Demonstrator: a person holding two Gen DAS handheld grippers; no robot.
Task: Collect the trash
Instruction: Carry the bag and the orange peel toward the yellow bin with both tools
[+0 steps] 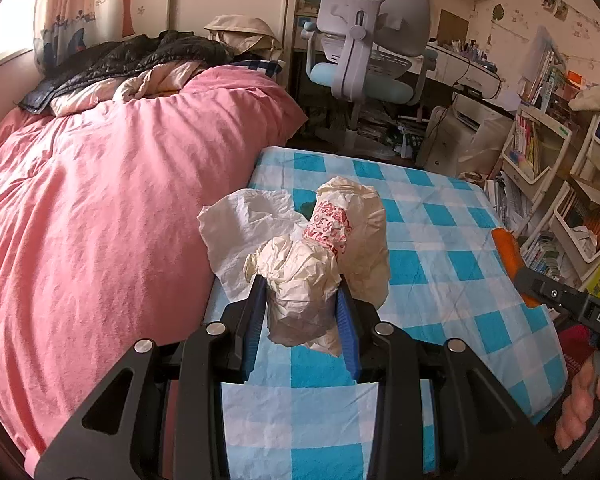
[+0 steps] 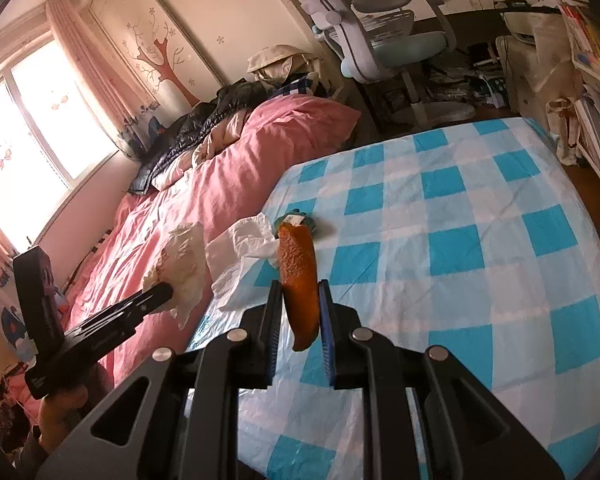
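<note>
Above the worktop with its blue-and-white checked plastic cover (image 2: 460,216), the left hand-held gripper (image 1: 304,304) pinches a crumpled cream paper wrapper with red print (image 1: 304,280), while the right hand-held gripper (image 2: 300,312) clamps a curved orange peel strip (image 2: 298,276), both lifted clear near a white plastic bag (image 2: 240,256).

**Both grippers clamped, both loaded**

The left gripper (image 1: 303,292) points forward and downward, its blue-padded fingers (image 1: 346,320) pressed on a crumpled paper bag (image 1: 300,280). The right gripper (image 2: 300,304) is squeezed tight on an orange peel (image 2: 298,276) that stands upright between its pads. A hand (image 1: 580,404) grips the right gripper's handle.
</note>
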